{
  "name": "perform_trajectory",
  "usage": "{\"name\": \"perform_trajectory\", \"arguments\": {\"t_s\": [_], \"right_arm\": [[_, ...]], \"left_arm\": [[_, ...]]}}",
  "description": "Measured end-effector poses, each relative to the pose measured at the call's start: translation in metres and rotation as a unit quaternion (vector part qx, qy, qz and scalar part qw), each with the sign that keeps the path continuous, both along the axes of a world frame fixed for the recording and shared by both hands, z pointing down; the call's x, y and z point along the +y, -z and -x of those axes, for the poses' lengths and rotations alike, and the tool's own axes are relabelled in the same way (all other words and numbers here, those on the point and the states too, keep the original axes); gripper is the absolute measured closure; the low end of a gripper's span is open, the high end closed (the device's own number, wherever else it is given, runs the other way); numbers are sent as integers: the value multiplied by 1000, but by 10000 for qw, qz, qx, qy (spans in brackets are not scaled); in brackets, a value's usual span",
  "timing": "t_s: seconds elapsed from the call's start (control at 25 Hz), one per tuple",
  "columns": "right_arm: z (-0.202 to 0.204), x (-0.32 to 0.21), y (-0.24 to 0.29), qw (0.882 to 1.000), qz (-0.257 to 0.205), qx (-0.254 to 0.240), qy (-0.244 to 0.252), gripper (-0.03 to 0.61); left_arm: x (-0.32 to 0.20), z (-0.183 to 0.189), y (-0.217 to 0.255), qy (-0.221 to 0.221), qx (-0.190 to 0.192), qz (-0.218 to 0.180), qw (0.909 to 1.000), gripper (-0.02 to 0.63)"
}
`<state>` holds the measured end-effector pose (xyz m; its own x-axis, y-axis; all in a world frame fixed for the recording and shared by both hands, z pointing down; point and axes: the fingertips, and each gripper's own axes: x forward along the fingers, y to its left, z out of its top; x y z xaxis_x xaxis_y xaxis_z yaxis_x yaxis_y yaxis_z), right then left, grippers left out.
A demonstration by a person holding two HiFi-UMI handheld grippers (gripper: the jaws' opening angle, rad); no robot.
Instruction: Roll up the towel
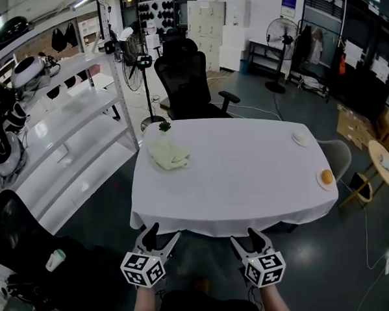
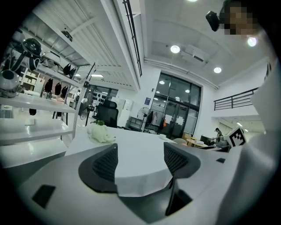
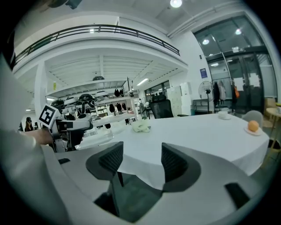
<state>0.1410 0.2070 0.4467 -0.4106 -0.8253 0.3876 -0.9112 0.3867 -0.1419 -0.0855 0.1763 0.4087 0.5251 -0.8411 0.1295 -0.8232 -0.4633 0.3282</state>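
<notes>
Pale green and crumpled, that's the towel (image 1: 169, 155), lying in a heap near the far left corner of the table (image 1: 248, 181), just this side of a small leafy thing (image 1: 164, 126). Nothing rolled yet, not even spread flat, so by my reading the job hasn't begun. My left gripper (image 1: 163, 232) hangs short of the near table edge, jaws apart, nothing between them. Right gripper (image 1: 243, 237) likewise: jaws wide, empty, well apart from the towel. An orange (image 1: 326, 176) sits on a plate at the right edge, out of the way. What's left is all of it: reach across, flatten the cloth, then roll it.
</notes>
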Motion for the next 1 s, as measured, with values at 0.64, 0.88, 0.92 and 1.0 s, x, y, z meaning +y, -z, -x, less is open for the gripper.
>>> {"name": "perform_trajectory", "arguments": {"t_s": [0.64,0.88,0.92,1.0], "right_arm": [[7,11,-21,9995,285,105,3,301],[9,-12,-19,9996,214,54,155,301],[10,-18,-18,9996,203,47,191,301],[9,-32,-17,9995,190,34,248,301]], "left_arm": [[10,15,-27,100,227,304,9992,268],[-5,13,-26,191,119,256,9994,268],[-10,13,-25,217,115,245,9994,268],[-22,12,-23,273,148,234,9992,268]]}}
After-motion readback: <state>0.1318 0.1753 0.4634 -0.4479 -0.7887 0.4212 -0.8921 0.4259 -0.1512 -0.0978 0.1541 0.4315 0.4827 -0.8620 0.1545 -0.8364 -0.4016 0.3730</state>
